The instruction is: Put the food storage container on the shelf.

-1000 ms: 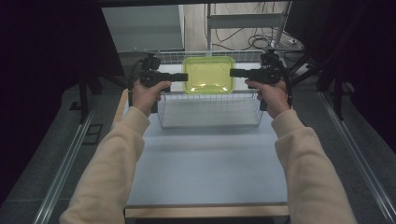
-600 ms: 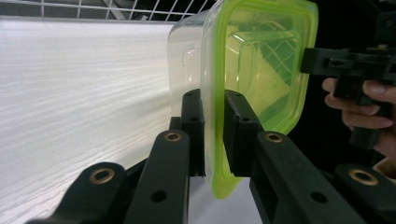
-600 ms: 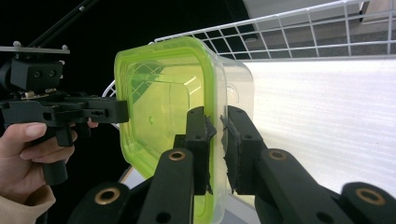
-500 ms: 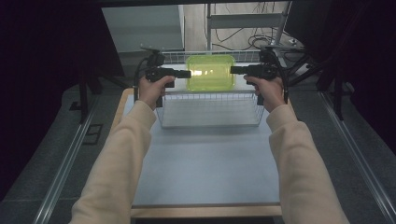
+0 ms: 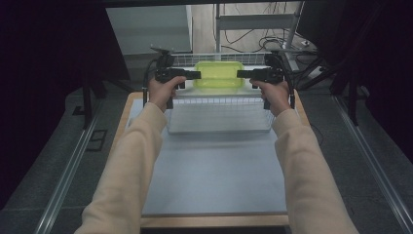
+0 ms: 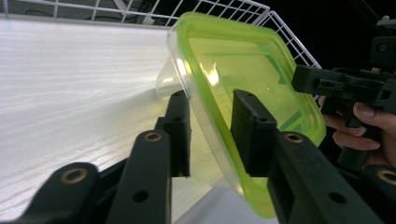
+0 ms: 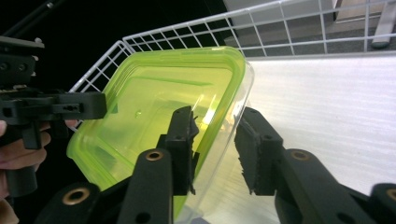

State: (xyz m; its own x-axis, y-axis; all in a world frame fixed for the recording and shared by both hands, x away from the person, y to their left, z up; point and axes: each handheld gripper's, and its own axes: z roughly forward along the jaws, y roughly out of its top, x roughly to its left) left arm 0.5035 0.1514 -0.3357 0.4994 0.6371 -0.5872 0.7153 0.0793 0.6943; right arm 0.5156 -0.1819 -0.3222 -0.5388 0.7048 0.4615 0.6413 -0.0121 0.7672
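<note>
The green-lidded clear container [image 5: 218,74] sits in the white wire basket [image 5: 219,114], its rim between the just-opening, loosened jaws of the left gripper [image 5: 192,75] and right gripper [image 5: 243,74].

Lidded container [image 5: 218,75] inside wire basket [image 5: 219,115] at table's [image 5: 214,170] far end, between left gripper [image 5: 196,74] and right gripper [image 5: 241,74], rim ends between their parted jaws.

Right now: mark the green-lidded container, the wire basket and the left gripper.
green-lidded container [image 5: 219,74], high view, middle of the lid.
wire basket [image 5: 220,101], high view, near top rim.
left gripper [image 6: 211,126], left gripper view, midway between its fingertips, at the container's edge.
</note>
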